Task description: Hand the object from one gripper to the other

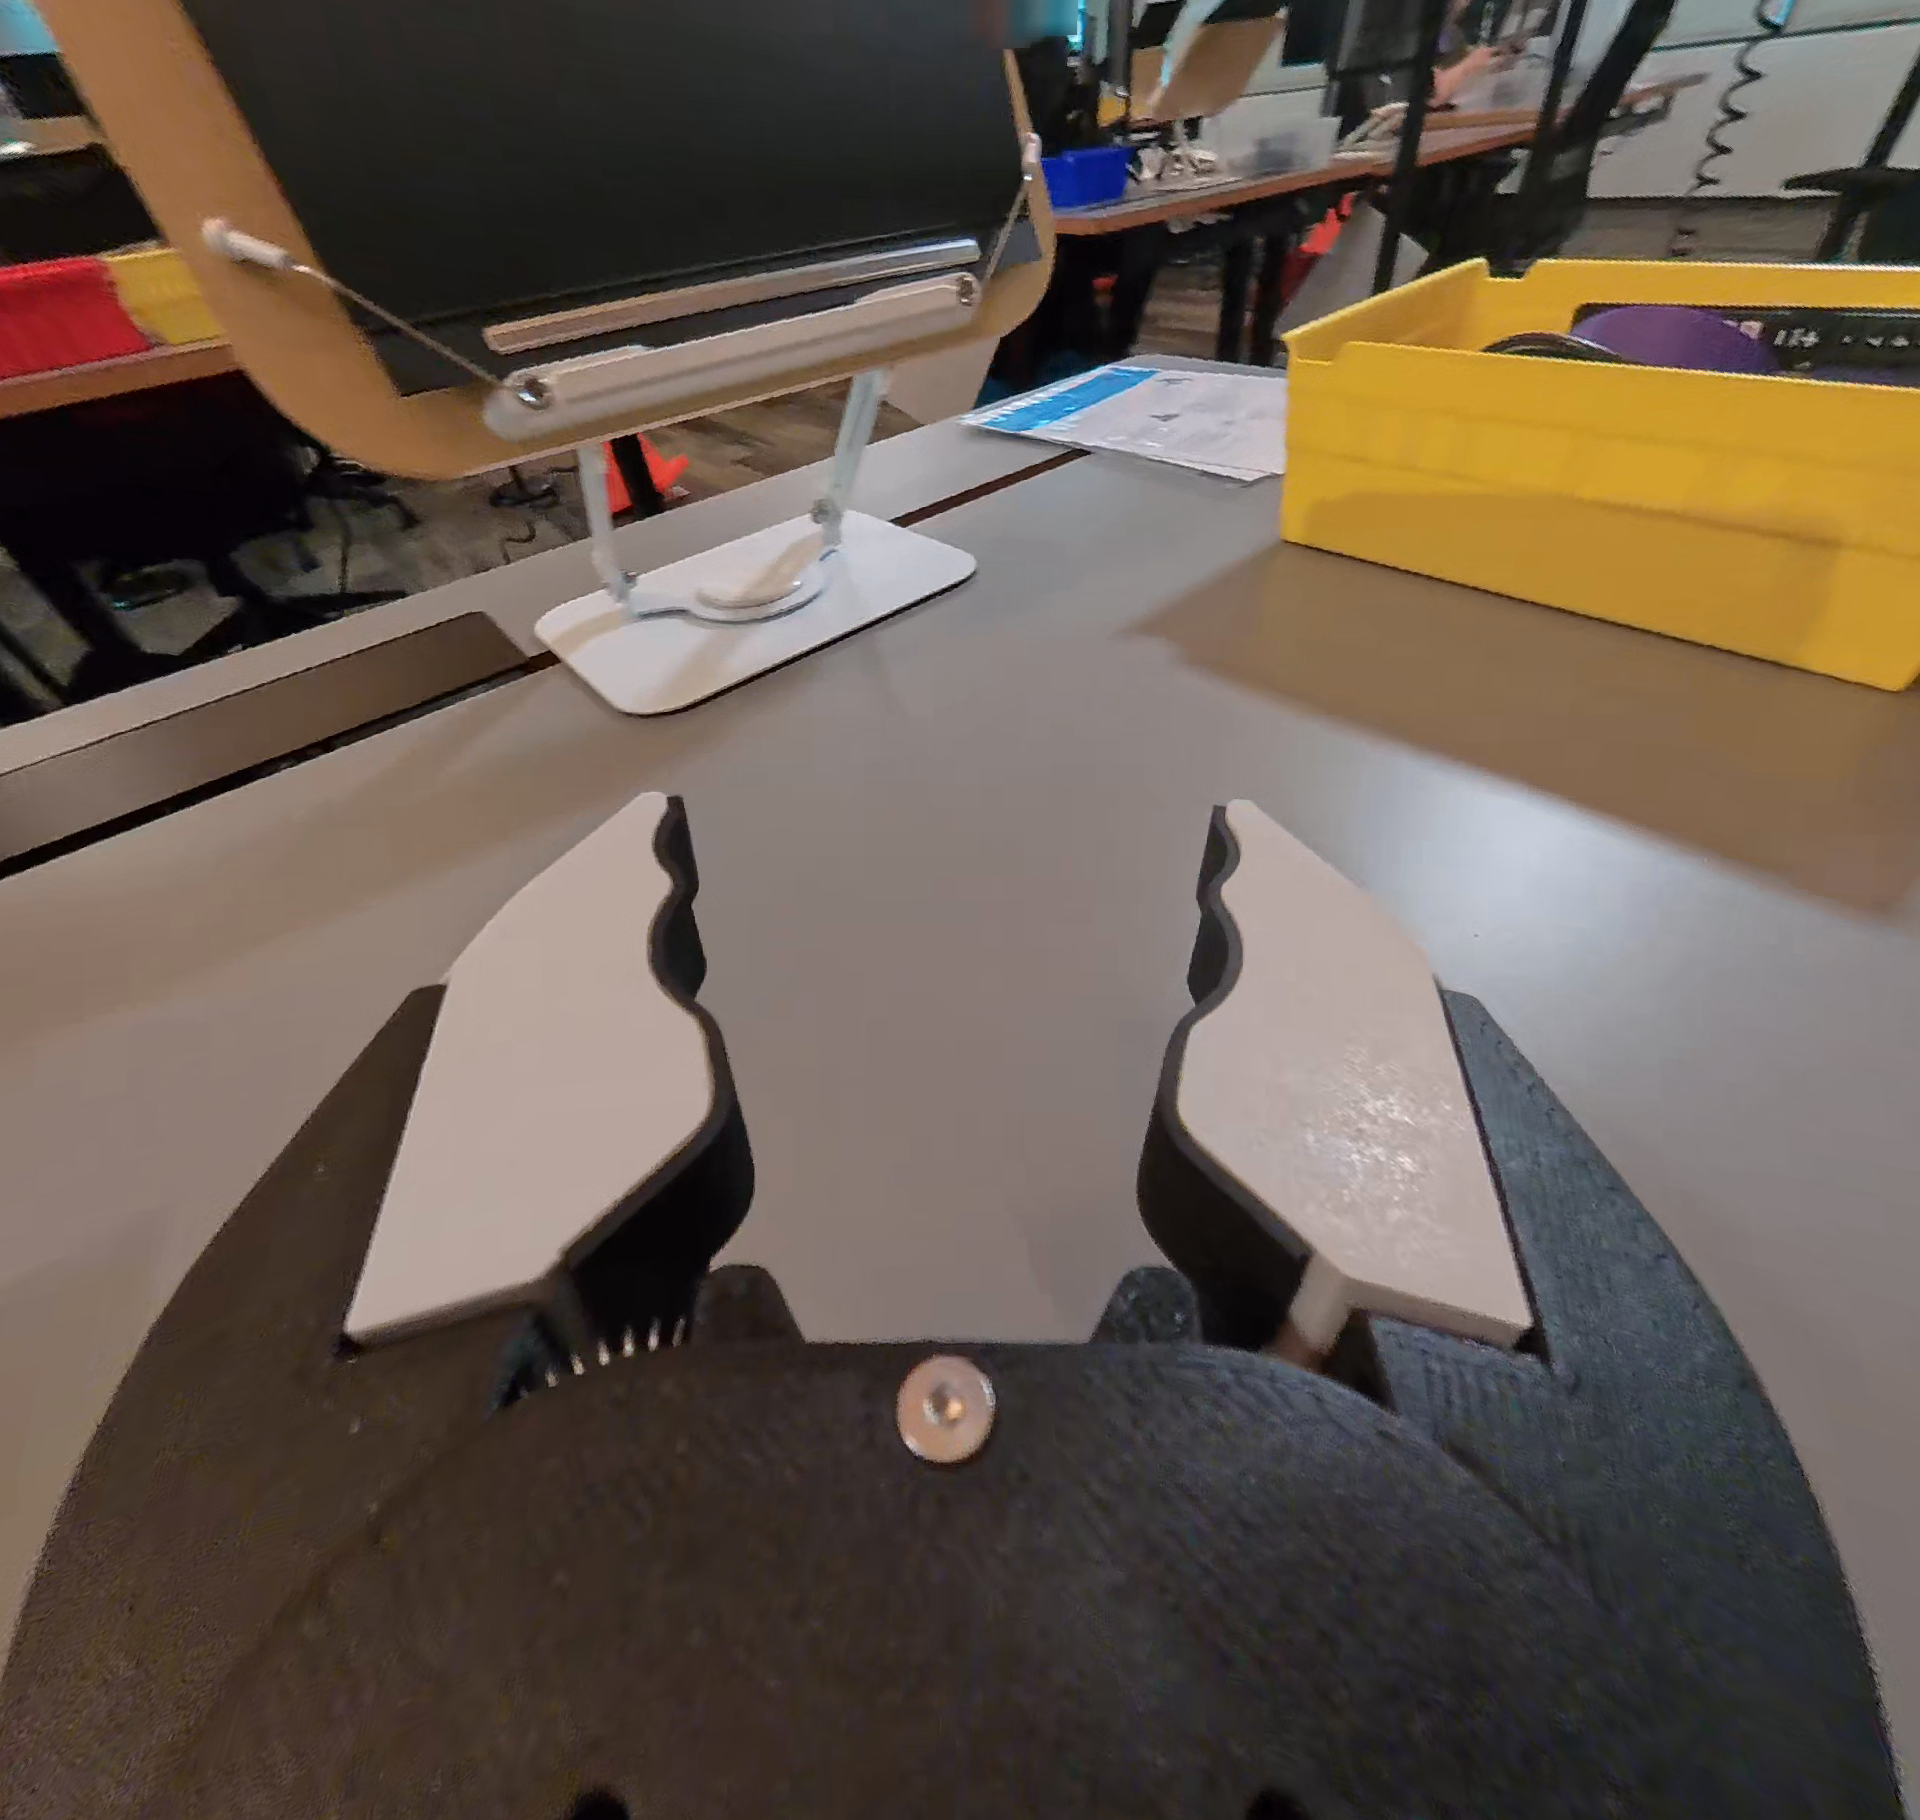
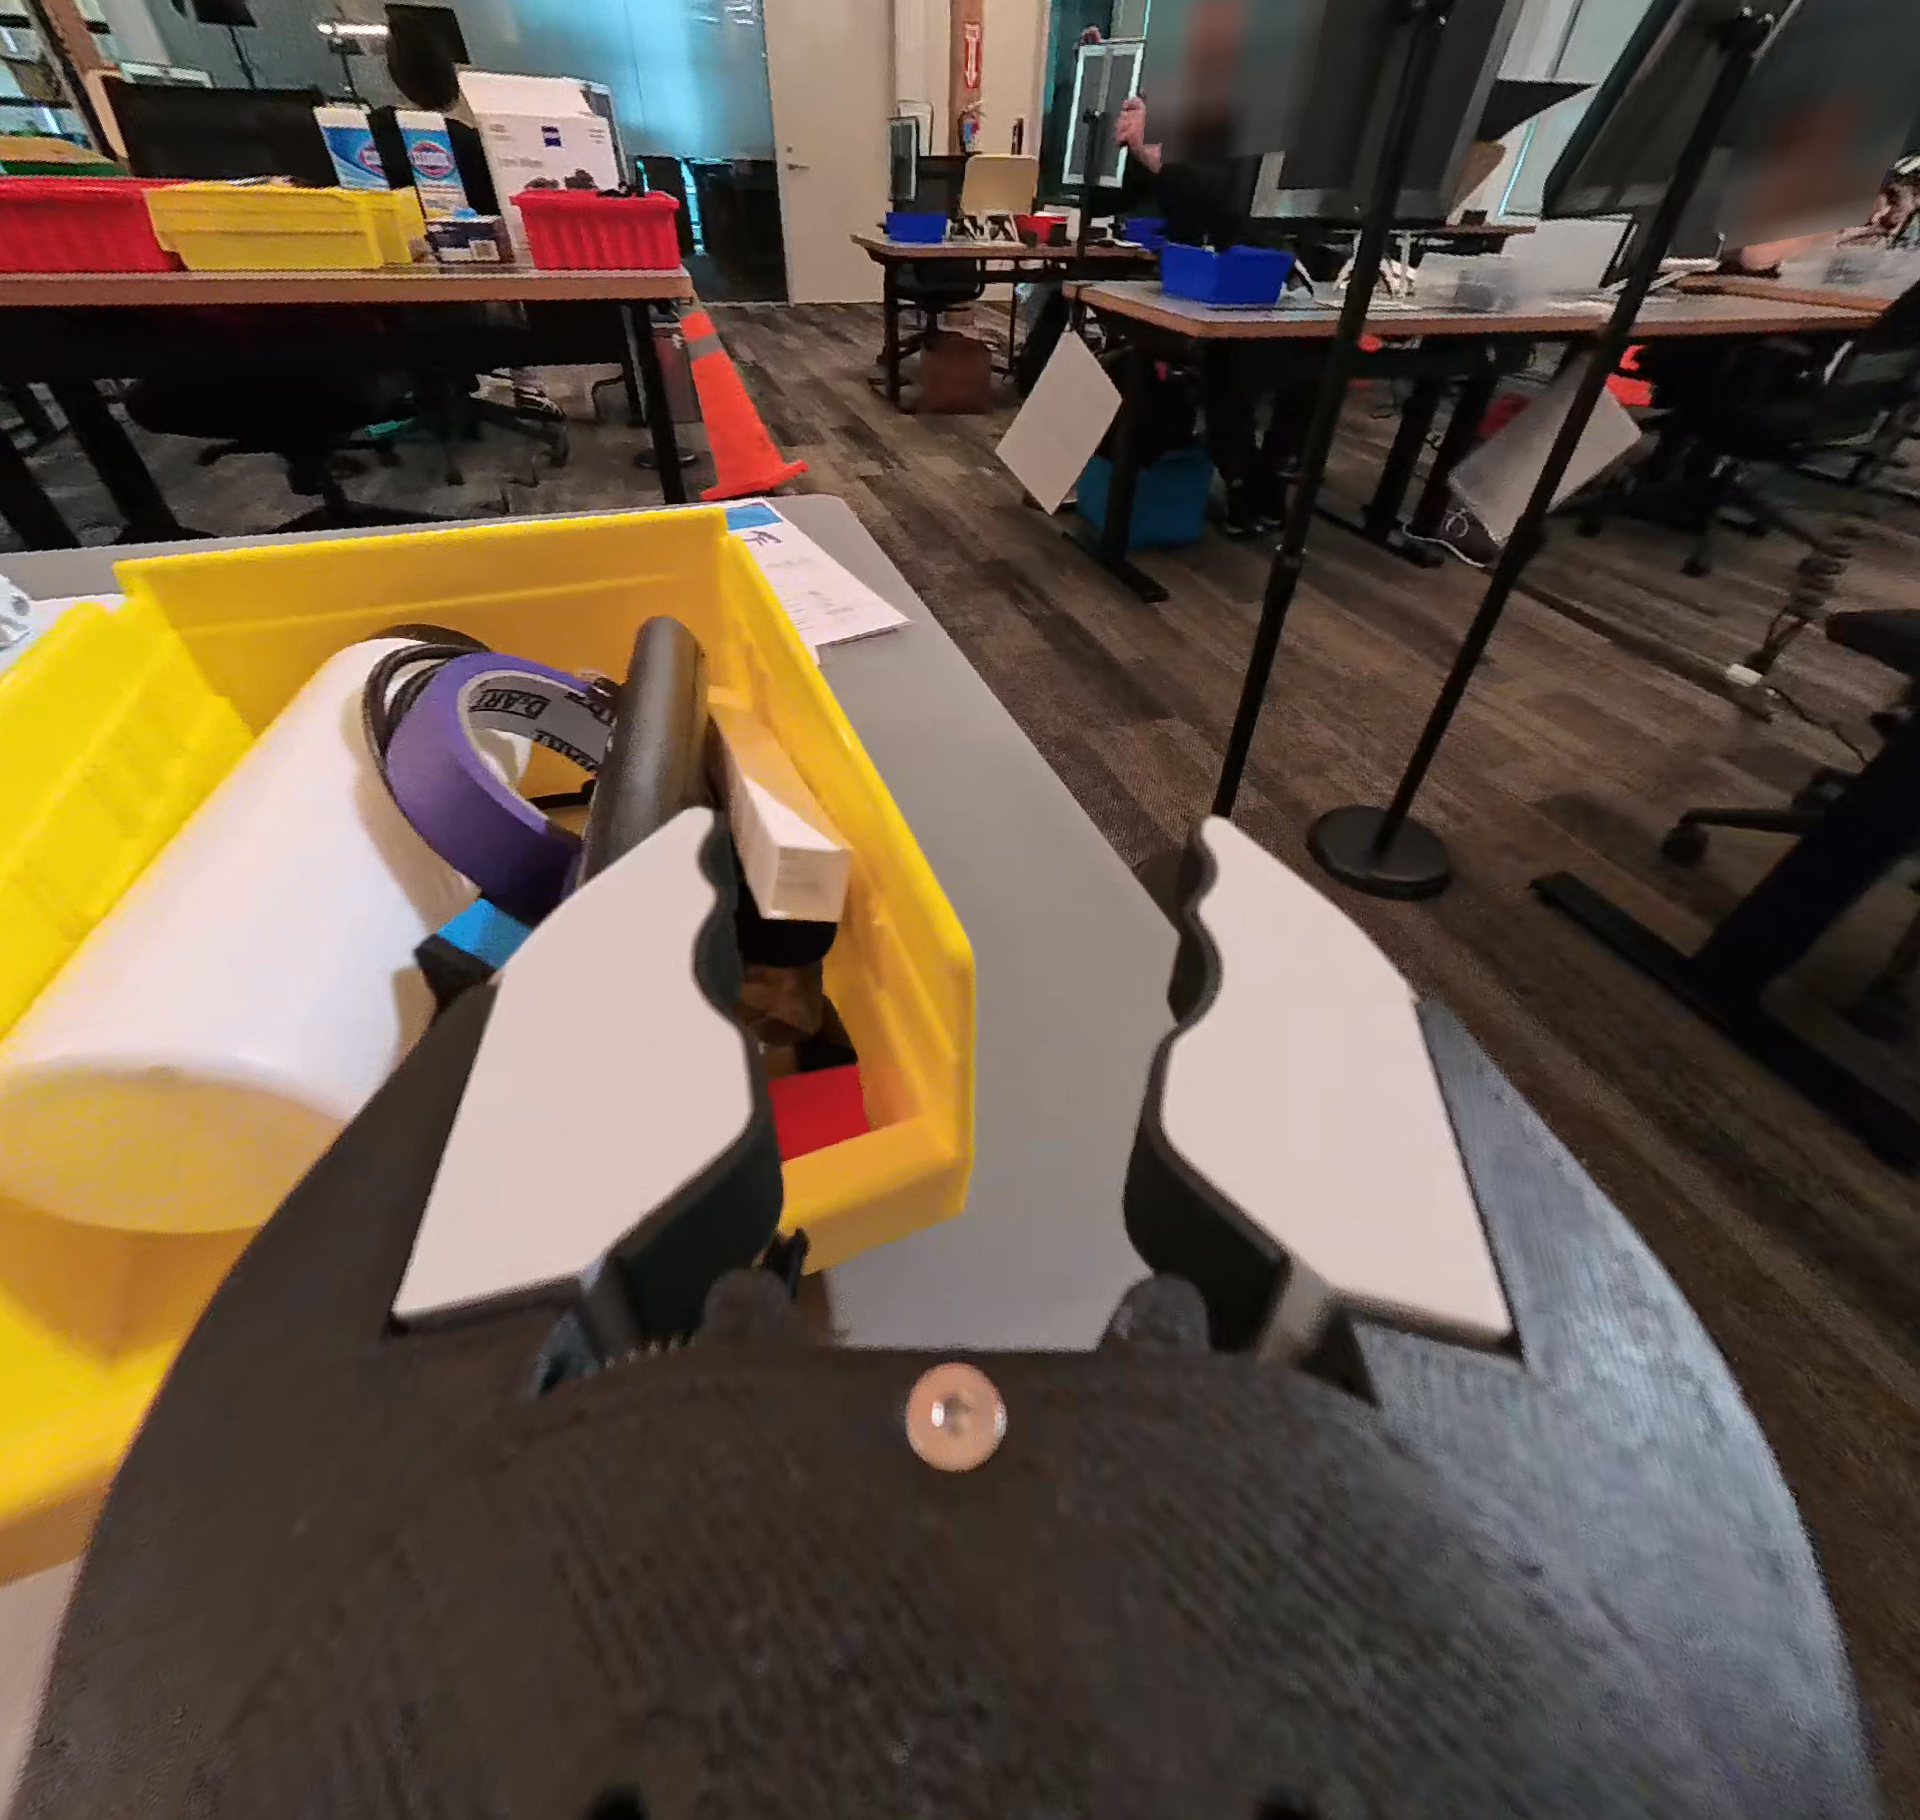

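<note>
My left gripper is open and empty, low over the grey table. My right gripper is open and empty above the right end of a yellow bin. The bin also shows at the right of the left wrist view. It holds a white paper roll, a purple tape roll, a black curved handle, a white box, a red block and a blue piece. Neither gripper touches any of them.
A tablet on a white stand rises at the back left of the table. A printed sheet lies behind the bin. Beyond the table's right edge are wood floor, two black pole stands, an orange cone and other desks with people. The grippers' ends are close to 60 centimeters from one another.
</note>
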`<state>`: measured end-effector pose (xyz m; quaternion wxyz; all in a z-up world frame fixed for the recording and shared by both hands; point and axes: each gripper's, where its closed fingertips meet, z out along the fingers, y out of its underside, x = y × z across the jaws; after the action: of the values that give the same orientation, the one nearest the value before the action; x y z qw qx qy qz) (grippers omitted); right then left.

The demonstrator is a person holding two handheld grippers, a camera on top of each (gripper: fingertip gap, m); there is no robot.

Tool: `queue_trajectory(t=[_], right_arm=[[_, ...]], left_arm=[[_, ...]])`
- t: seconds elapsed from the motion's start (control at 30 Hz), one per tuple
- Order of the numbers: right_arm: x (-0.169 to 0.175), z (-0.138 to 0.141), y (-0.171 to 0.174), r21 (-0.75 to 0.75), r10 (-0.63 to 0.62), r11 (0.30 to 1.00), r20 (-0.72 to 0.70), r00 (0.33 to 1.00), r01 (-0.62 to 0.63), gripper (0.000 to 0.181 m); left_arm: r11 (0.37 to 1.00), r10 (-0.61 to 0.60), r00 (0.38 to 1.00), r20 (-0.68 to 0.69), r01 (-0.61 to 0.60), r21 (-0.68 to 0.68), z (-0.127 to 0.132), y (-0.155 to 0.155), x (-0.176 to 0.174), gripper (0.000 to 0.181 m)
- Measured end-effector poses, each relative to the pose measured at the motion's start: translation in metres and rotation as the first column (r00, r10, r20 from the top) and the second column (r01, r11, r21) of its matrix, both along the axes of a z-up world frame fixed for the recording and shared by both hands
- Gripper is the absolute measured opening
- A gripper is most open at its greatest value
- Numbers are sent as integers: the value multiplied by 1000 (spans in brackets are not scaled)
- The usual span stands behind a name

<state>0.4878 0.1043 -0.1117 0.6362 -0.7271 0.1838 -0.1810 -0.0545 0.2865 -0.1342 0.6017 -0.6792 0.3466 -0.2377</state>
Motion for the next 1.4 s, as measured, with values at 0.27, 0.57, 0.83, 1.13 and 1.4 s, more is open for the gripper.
queue_trajectory(t=[0.27, 0.57, 0.83, 1.13, 1.4], right_arm=[[3, -5, 2, -33, -6, 999, 8, 1000, 6, 86], [11, -10, 0, -59, -21, 998, 21, 1000, 23, 87], [29, 3, -15, 109, 139, 984, 4, 990, -139, 22], [11, -34, 18, 28, 282, 959, -197, 939, -282, 37], [11, -52, 30, -55, 248, 962, -225, 942, -267, 32]], left_arm=[[998, -17, 988, 155, 26, -56, 19, -17, -16, 91], [989, -44, 984, 172, 68, -134, 5, -9, -17, 93], [964, -71, 969, 238, 129, -234, -7, -2, -15, 91], [973, -135, 989, 56, 143, -179, -21, -13, 2, 89], [980, -146, 989, -36, 140, -143, -29, -17, 5, 89]])
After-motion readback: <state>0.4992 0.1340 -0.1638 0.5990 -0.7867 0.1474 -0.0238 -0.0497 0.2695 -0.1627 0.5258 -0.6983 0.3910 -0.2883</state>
